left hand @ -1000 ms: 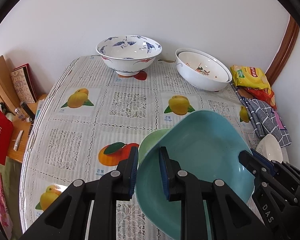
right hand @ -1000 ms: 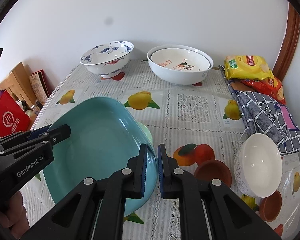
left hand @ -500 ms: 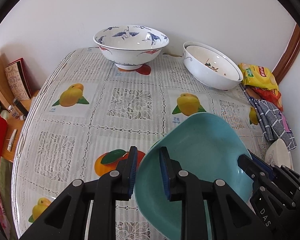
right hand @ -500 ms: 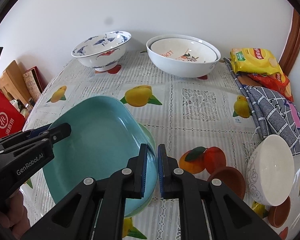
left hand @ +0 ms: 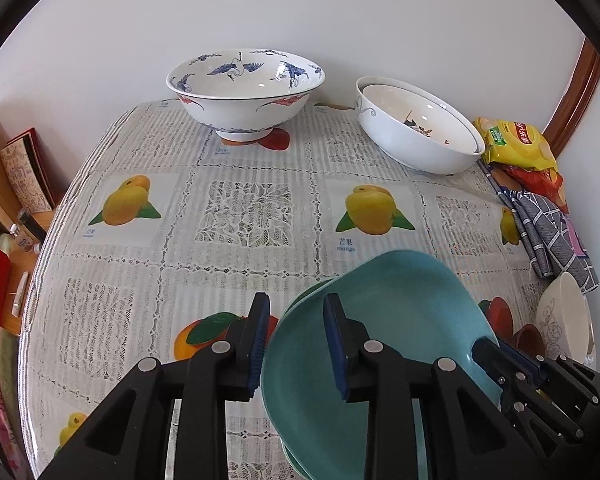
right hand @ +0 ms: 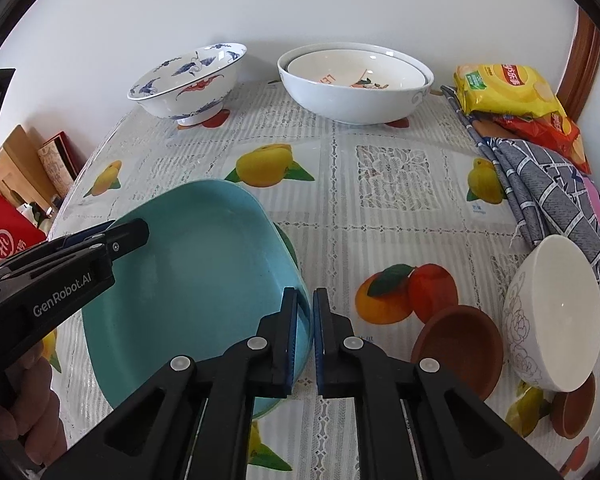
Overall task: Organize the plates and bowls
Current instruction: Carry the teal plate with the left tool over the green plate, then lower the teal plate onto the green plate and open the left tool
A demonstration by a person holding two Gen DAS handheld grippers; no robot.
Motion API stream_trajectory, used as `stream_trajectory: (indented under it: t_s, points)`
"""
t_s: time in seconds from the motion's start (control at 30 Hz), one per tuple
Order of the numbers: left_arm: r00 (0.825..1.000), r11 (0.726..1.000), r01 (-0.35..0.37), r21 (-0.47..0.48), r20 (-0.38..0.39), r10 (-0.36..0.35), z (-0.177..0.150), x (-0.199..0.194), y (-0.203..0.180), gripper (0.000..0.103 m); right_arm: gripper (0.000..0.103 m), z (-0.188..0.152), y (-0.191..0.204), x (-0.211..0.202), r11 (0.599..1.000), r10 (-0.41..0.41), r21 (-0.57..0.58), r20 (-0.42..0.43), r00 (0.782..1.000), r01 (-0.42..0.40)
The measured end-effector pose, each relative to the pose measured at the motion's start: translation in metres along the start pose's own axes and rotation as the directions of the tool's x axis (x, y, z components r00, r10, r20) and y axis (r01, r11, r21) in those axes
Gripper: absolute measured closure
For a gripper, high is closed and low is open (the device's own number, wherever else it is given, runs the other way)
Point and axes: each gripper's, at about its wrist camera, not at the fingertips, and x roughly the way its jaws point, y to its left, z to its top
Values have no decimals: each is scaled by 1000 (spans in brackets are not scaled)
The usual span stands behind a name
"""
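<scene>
1. I see my right claw (right hand: pixel 305 332) closed tight on the near right rim of the blue plate (right hand: pixel 196 280). Its 2 pads pinch the rim from both sides.
2. My left claw (left hand: pixel 296 344) sits over the left rim of the same blue plate (left hand: pixel 380 344). 1 finger (left hand: pixel 336 340) is inside the plate and the other is outside. There is a gap between the pads and the rim, so this claw is open. Its jaws have just been opening a bit.
3. The blue plate sits at the near side of the table (left hand: pixel 244 208). A green plate (left hand: pixel 306 294) lies right under it. I can only see a thin edge of the green plate (right hand: pixel 288 244) poking out.
4. At the far side of the table stands a big bowl with blue birds (left hand: pixel 246 88).
5. To its right are 2 white bowls (left hand: pixel 416 128), 1 sitting inside the other.
6. On the right edge I see a yellow snack bag (right hand: pixel 504 90) and a gray checked cloth (right hand: pixel 548 196).
7. Near my right claw is a small white bowl (right hand: pixel 552 316), tipped on its side. A little brown bowl (right hand: pixel 458 344) is just beside it.
8. A person's hand (right hand: pixel 32 408) holds the left claw's handle at the bottom left of the right view.
</scene>
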Motion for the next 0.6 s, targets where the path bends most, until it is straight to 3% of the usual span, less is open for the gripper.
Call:
stream_trajectory:
  t_s: [0.17,0.6]
  points:
    - [1000,1000,-8,22,10,8,-2,-6,-1,63,97,-8,3,0,1000,-8,5,-7,1000,8]
    - [1000,1000,-14,13,20,13,-10,-20,5,62,91,-27,5,-19,999,46,3,-26,999,-46]
